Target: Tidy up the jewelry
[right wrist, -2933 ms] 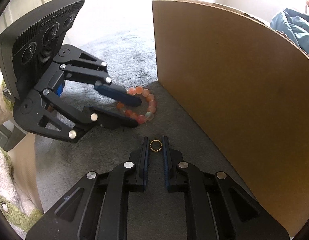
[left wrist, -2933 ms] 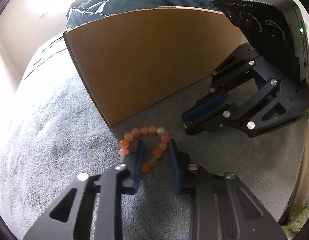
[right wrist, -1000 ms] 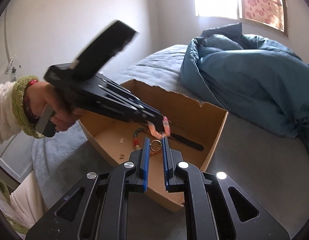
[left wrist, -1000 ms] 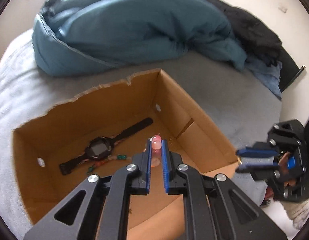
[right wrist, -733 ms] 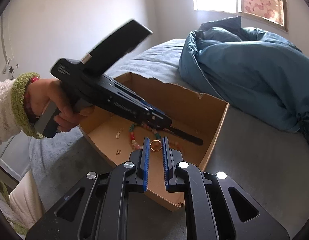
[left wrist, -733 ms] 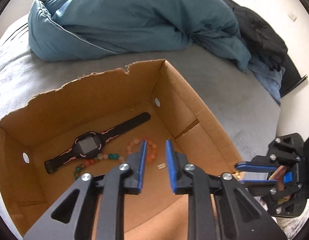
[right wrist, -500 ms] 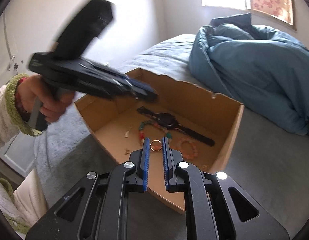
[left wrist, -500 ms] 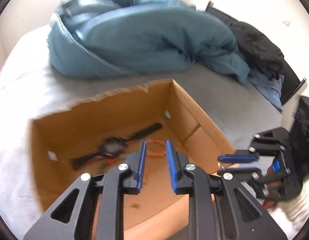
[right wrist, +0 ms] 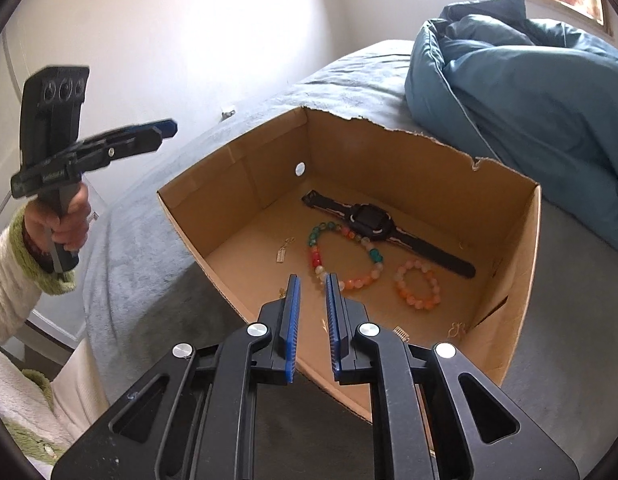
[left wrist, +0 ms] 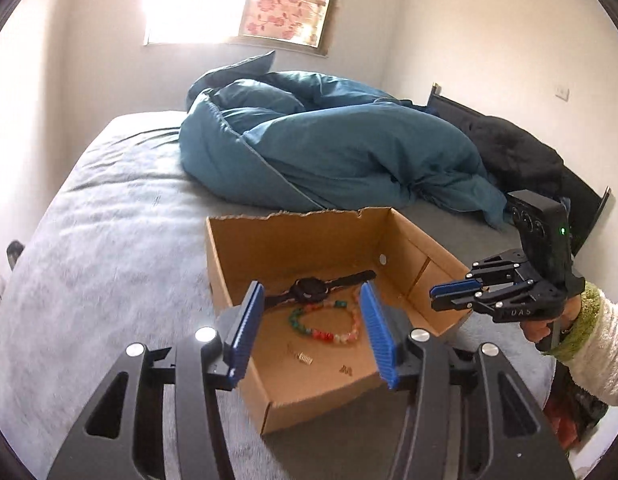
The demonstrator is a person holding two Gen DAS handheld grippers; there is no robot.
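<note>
An open cardboard box (right wrist: 237, 184) (left wrist: 301, 240) on the grey bed holds a black watch (right wrist: 371, 218) (left wrist: 309, 288), a multicoloured bead bracelet (right wrist: 315, 256) (left wrist: 321, 334) and an orange bead bracelet (right wrist: 419, 303). My left gripper (left wrist: 310, 286) (right wrist: 167, 126) hangs back from the box's near left corner. Its jaws are opening wide with nothing between them. My right gripper (right wrist: 311, 280) (left wrist: 437, 298) points down over the box's near edge. Its jaws are opening a little, with a narrow gap and no ring visible between the pads. In the left wrist view the orange bracelet is hidden.
Small gold pieces (right wrist: 283, 254) (right wrist: 401, 332) (right wrist: 455, 330) lie on the box floor. A bunched blue duvet (left wrist: 329, 152) (right wrist: 529, 80) lies behind the box, with dark clothing (left wrist: 509, 152) to its right. A hand in a white and green sleeve (right wrist: 13, 288) (left wrist: 589, 344) holds each gripper.
The left gripper let the orange bracelet drop into the box, then drew back and away while opening wider. The right gripper came over the box; the ring no longer shows between its pads.
</note>
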